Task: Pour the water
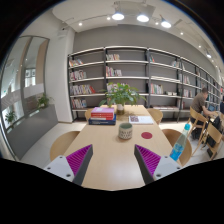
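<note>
Gripper empty, fingers spread wide above wooden table; blue water bottle stands untouched beyond right finger, potted plant well ahead at centre, so pouring appears not yet begun.

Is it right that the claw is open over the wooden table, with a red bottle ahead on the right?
No, the bottle is blue, not red, as the gripper view shows. The rest holds: the claw is open over the wooden table.
</note>
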A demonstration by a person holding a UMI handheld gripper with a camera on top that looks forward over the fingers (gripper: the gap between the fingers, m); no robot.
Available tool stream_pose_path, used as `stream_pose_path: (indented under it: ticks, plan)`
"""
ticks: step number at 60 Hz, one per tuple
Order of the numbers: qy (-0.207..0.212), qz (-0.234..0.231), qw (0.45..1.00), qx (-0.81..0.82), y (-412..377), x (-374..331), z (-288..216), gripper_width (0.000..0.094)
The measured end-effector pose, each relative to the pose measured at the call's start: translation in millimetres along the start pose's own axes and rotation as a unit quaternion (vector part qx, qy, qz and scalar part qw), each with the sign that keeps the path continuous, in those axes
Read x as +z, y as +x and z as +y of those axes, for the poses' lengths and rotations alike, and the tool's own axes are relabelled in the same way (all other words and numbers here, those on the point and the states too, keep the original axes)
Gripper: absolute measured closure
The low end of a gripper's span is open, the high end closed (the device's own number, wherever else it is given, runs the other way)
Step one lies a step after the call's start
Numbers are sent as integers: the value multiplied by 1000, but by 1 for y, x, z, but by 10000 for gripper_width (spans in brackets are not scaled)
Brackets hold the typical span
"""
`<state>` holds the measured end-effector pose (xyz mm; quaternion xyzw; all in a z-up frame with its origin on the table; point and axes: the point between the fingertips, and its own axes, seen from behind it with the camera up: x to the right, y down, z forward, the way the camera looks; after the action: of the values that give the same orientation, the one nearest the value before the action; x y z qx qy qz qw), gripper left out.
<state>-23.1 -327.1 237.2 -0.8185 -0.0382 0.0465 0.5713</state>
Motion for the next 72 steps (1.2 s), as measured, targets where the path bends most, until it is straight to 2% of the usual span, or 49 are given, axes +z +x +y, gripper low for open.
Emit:
stream_pose_path:
  ticks: [6,21,29,36,42,49,52,56,61,72]
  plan:
    - [-9,18,1000,9,30,-1,14,78]
    - [-31,99,994,20,196,7,80,78]
    - [-31,134,990,20,272,26,86,92]
    - [-19,137,990,8,314,62,84,86]
    - [10,136,991,3,342,104,78,80]
    - [18,120,993,12,353,142,84,85]
    - [17,107,994,16,354,154,88,146]
    - [27,96,995,17,348,167,89,365]
    - [39,89,995,5,345,175,85,388]
    - [48,110,992,-34,342,180,79,553]
